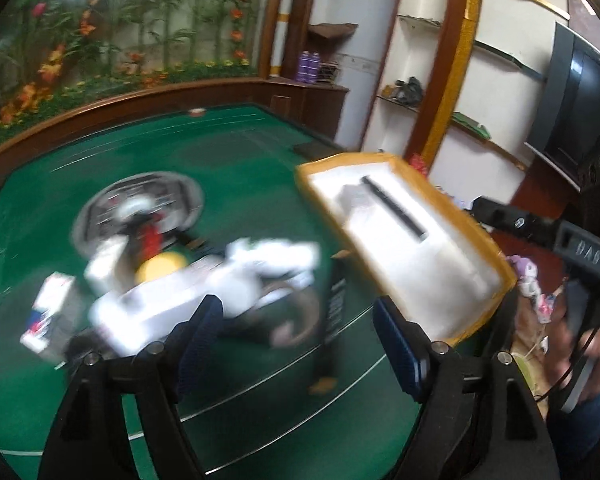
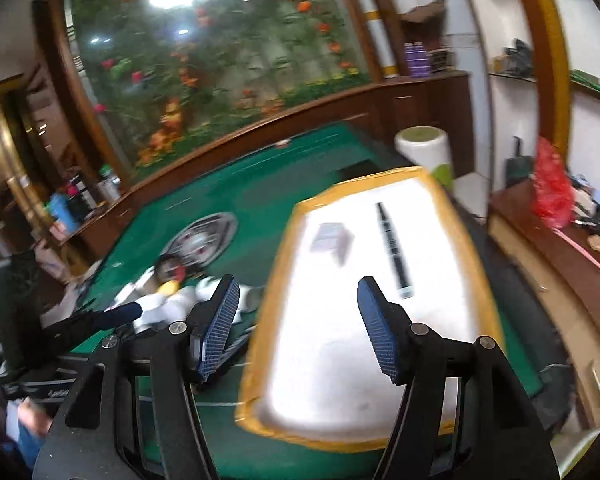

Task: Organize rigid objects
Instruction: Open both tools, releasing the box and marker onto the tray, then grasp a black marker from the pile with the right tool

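left wrist view, item one: our left gripper [image 1: 296,344], blue-padded fingers spread with nothing between them, hanging over a green felt table [image 1: 260,392]. item two: a blurred heap of loose rigid objects [image 1: 188,276], white boxes, a yellow round piece and a round metal dish among them, lying on the felt left of the tray. item three: a shallow yellow-rimmed tray with white lining [image 2: 272,276], holding a slim black pen [image 2: 392,248] and a small grey card [image 2: 332,238]. right wrist view: our right gripper [image 2: 300,328], fingers likewise parted and empty, above the tray's near half. we judge sorting barely begun; for the next pick we should slow down, choose one piece at the heap's edge, and close squarely across its flat sides.
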Demonstrator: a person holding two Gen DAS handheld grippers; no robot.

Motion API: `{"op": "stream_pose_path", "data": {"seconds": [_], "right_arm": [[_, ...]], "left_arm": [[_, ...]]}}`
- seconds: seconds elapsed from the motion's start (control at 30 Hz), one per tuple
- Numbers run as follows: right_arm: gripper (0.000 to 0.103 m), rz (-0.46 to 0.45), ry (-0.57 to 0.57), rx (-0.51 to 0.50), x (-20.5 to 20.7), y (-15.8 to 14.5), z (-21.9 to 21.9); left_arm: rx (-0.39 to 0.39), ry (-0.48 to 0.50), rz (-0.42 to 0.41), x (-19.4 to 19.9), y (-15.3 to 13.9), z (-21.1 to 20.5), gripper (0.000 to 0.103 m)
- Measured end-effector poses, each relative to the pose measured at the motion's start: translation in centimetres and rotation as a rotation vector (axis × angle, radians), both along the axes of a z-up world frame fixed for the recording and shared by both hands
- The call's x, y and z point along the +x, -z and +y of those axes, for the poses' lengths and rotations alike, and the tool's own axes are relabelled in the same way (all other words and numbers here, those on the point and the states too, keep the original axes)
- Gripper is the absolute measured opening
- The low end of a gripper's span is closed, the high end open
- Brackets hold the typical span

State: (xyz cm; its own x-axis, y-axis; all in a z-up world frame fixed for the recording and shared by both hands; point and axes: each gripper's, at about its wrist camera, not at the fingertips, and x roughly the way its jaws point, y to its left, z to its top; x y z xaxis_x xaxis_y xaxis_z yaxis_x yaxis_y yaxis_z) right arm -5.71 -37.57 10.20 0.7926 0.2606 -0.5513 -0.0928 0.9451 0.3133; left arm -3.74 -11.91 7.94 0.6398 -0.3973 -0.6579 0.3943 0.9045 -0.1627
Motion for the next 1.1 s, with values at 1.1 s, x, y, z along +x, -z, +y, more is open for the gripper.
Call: {"op": "stream_pose_path", "data": {"seconds": [1.1], "right_arm": [[0.065,0.4,-0.15,-0.08,14.9,7.6,15.0]], "left_arm": [[-0.187,-0.199,0.115,-0.6,4.7,12.5,0.078]]}}
